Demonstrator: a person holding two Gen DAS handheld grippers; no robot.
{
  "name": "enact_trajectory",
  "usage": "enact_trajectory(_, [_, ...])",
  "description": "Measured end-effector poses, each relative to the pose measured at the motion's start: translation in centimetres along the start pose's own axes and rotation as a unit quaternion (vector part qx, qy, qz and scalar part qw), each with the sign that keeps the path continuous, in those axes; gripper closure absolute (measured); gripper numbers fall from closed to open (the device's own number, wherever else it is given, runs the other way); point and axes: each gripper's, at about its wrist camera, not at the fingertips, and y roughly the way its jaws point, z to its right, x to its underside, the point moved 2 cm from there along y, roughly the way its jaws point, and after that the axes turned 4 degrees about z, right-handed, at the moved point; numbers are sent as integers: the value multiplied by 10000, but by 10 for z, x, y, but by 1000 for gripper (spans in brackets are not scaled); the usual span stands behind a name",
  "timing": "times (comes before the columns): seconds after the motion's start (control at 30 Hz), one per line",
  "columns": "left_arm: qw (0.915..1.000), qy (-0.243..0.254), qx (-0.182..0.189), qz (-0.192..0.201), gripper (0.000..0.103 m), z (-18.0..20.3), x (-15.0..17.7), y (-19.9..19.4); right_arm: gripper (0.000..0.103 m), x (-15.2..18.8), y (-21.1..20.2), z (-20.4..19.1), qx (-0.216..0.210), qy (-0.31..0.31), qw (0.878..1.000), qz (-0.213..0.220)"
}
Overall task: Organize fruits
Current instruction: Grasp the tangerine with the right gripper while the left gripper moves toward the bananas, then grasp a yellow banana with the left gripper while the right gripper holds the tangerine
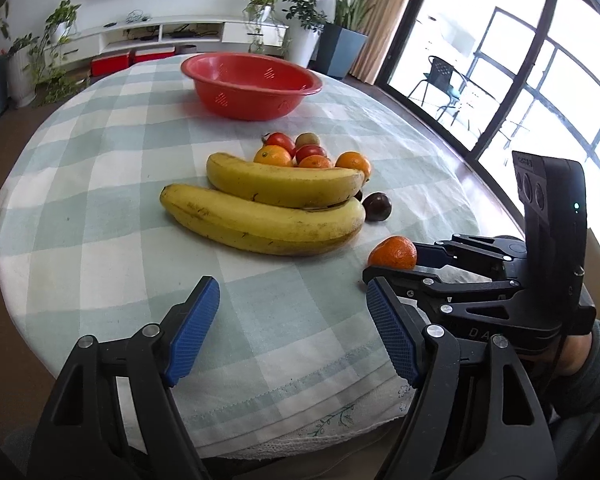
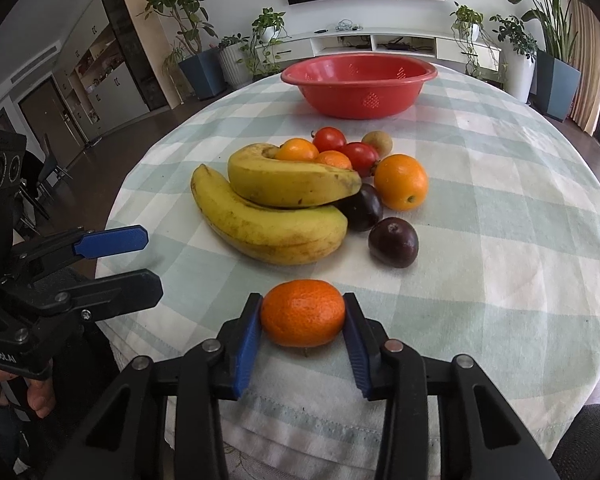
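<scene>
My right gripper (image 2: 303, 326) is shut on a mandarin (image 2: 302, 313) at the table's near edge; its blue pads touch both sides. The same mandarin (image 1: 393, 253) shows in the left wrist view between the right gripper's fingers. My left gripper (image 1: 288, 312) is open and empty over the checked tablecloth, to the left of the right one. Two bananas (image 2: 268, 216) lie mid-table with oranges (image 2: 401, 182), tomatoes (image 2: 358, 156), a small brown fruit (image 2: 377, 142) and two dark plums (image 2: 393, 242) around them. A red colander bowl (image 2: 358, 84) stands at the far side and looks empty.
The round table (image 2: 520, 240) has a green-white checked cloth. Potted plants (image 2: 268, 36) and a white TV cabinet (image 2: 380, 42) stand behind it. Glass doors (image 1: 540, 80) are to the right.
</scene>
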Motion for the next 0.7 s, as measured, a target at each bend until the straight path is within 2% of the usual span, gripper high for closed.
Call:
enact_trajectory(0.1, [9957, 921, 57, 28, 30, 13, -14, 3, 61, -1, -7, 7, -113, 162, 9998, 93])
enact_trajectory(0.17, [9859, 1658, 212, -103, 39, 24, -20, 10, 61, -1, -11, 13, -168, 262, 9994, 130])
enact_trajectory(0.2, [9775, 2081, 272, -210, 43, 31, -22, 14, 61, -2, -12, 15, -203, 331, 9991, 142])
enact_trajectory(0.27, [9559, 2885, 255, -483, 44, 42, -22, 26, 61, -3, -14, 18, -284, 434, 9985, 173])
enact_trajectory(0.33, [9336, 3510, 71, -722, 44, 47, -22, 38, 61, -4, -16, 19, -292, 446, 9983, 219])
enact_trajectory(0.37, [9251, 3712, -76, -801, 44, 47, -24, 43, 61, -4, -17, 20, -306, 467, 9982, 240])
enact_trajectory(0.4, [9207, 3807, -129, -848, 44, 45, -28, 47, 61, -4, -17, 22, -331, 503, 9978, 261])
enact_trajectory(0.5, [9154, 3859, 40, -1146, 44, 37, -40, 60, 61, -4, -16, 26, -386, 575, 9972, 280])
enact_trajectory(0.57, [9054, 4007, 58, -1399, 44, 31, -41, 70, 61, -3, -16, 29, -434, 636, 9967, 270])
enact_trajectory(0.7, [8949, 4117, 356, -1683, 44, 27, -52, 71, 61, -2, -14, 38, -518, 809, 9950, 281])
